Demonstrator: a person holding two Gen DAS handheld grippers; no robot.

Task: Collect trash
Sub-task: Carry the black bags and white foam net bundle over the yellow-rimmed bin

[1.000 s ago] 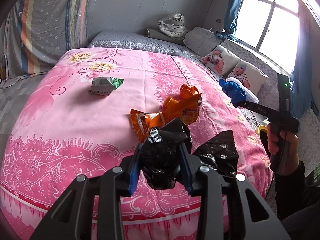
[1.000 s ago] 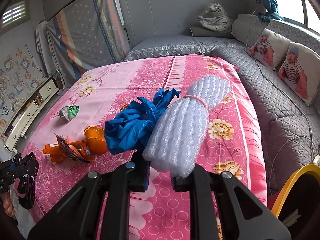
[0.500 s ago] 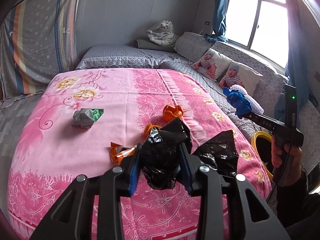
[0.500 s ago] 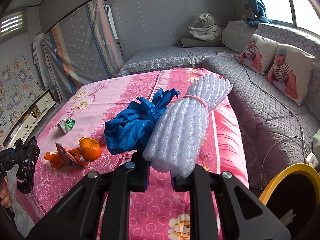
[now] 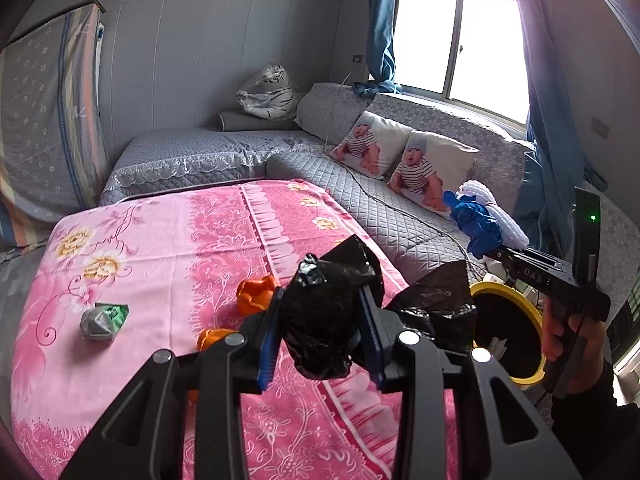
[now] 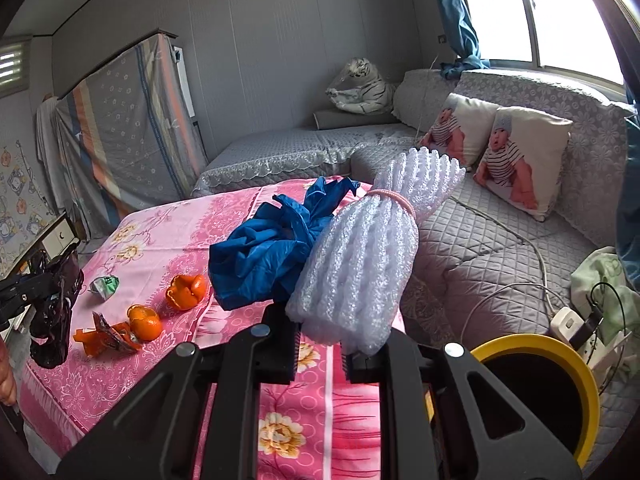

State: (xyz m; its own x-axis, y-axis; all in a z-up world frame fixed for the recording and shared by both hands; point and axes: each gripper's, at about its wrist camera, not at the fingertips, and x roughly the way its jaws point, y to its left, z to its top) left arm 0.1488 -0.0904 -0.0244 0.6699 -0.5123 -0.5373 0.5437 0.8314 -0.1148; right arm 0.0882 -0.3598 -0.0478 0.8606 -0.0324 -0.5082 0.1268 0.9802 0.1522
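Left gripper (image 5: 322, 334) clenches black bag (image 5: 332, 316); right gripper (image 6: 320, 354) grips foam (image 6: 368, 256) w/ blue wad (image 6: 264, 256). Bin (image 6: 576, 364) at 4 o'clock, 2 oranges (image 6: 186, 286) at 9.

Bright daylight comes in through the window (image 5: 456, 36) at the top right of both views, and the glass glows so white that nothing outside can be seen. The light falls softly on the pink bed cover (image 5: 160, 248), so colours look clear and shadows are faint, with only small dark patches under the orange peels (image 6: 186, 286) and the black bag (image 5: 332, 320). Both pictures are sharp in the middle but bend like a fishbowl, so the walls and window frame curve, and the corners fade into dark, blurry edges.
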